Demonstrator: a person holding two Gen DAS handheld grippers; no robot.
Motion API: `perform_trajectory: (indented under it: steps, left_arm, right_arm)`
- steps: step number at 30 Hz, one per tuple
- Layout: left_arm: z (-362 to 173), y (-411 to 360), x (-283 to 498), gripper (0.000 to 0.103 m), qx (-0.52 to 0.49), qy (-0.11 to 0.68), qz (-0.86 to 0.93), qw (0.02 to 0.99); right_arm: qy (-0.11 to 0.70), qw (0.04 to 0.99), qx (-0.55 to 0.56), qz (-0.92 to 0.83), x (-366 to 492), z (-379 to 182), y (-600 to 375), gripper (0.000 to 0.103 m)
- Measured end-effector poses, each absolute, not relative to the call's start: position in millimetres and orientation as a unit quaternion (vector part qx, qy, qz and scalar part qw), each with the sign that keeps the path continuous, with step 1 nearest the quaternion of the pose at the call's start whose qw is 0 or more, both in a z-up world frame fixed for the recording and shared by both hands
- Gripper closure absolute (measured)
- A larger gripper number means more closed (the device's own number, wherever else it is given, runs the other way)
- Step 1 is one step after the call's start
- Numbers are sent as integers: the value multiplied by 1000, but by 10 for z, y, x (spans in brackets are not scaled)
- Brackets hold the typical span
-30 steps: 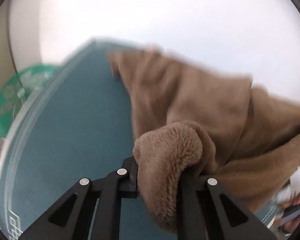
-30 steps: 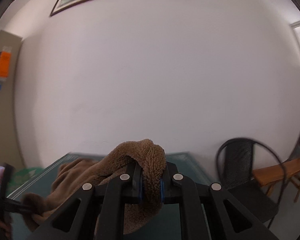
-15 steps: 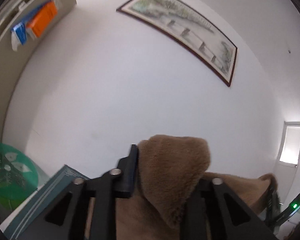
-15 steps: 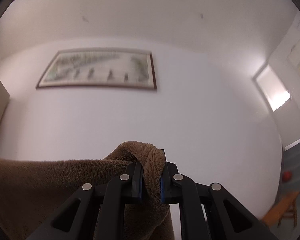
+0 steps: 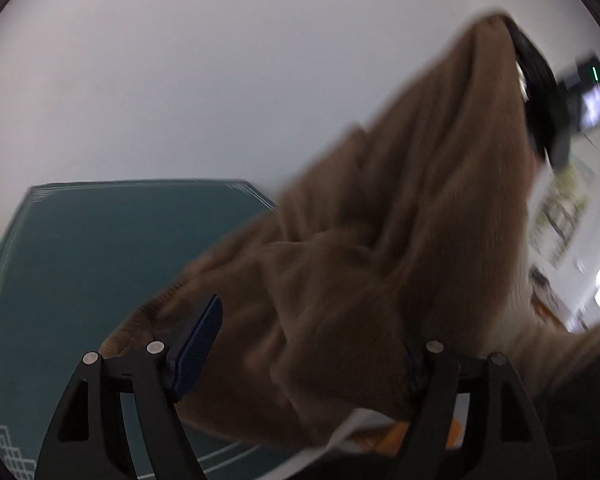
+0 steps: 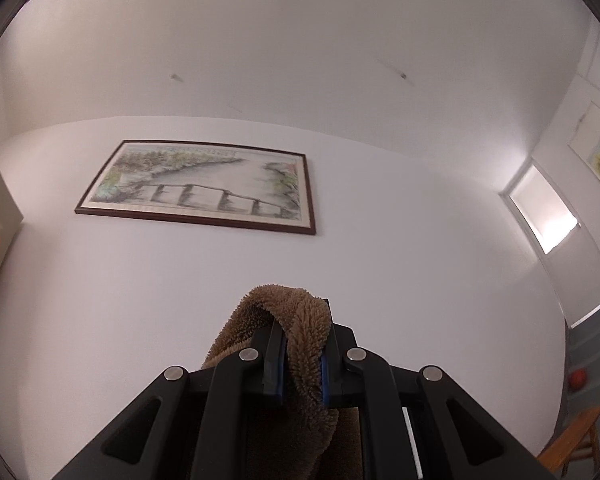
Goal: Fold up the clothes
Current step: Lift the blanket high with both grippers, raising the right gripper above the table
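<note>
Item: brown fleece garment (image 5: 400, 248), plush pile, one piece. It hangs in the air from an upper corner, draping down towards the teal tabletop (image 5: 79, 264), where its lower edge appears to touch or lie; motion blur leaves that contact uncertain.

Right hand-held gripper (image 6: 303, 364): jaws closed nearly together on a fold of the fleece, which bulges out above the blue pads (image 6: 277, 368). It is raised and tilted upward; in the left wrist view it shows as the dark shape at the garment's peak.

Left hand-held gripper (image 5: 300, 360): jaws have just been opening and now stand wide. Cloth lies between them and against the right finger, but the left blue pad (image 5: 197, 344) stands clear of the fabric, so nothing is clamped.

Surroundings: white wall, framed landscape picture (image 6: 197, 186), window (image 6: 544, 212), wooden bench (image 6: 572, 436) at lower right.

Progress: early. The garment is bunched and suspended by one corner; no fold is visible. Left to do, by judgement: a fresh left-hand grip on another corner or edge, spreading flat on the tabletop, then folding.
</note>
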State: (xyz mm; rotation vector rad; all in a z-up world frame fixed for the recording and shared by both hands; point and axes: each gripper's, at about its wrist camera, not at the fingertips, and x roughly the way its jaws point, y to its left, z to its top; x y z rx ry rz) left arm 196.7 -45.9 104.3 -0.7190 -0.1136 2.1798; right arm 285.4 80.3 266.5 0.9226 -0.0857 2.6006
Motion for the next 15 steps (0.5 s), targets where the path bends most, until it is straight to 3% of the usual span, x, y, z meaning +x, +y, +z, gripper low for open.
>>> perform_trajectory:
  steps: [6, 15]
  left_arm:
    - [1079, -421, 2096, 21, -263, -5, 831, 490]
    - [1109, -314, 2122, 15, -261, 39, 802, 535]
  right_arm:
    - [-5, 185, 304, 935, 2890, 2667, 847, 90]
    - [-8, 202, 270, 941, 2882, 2514, 854, 90]
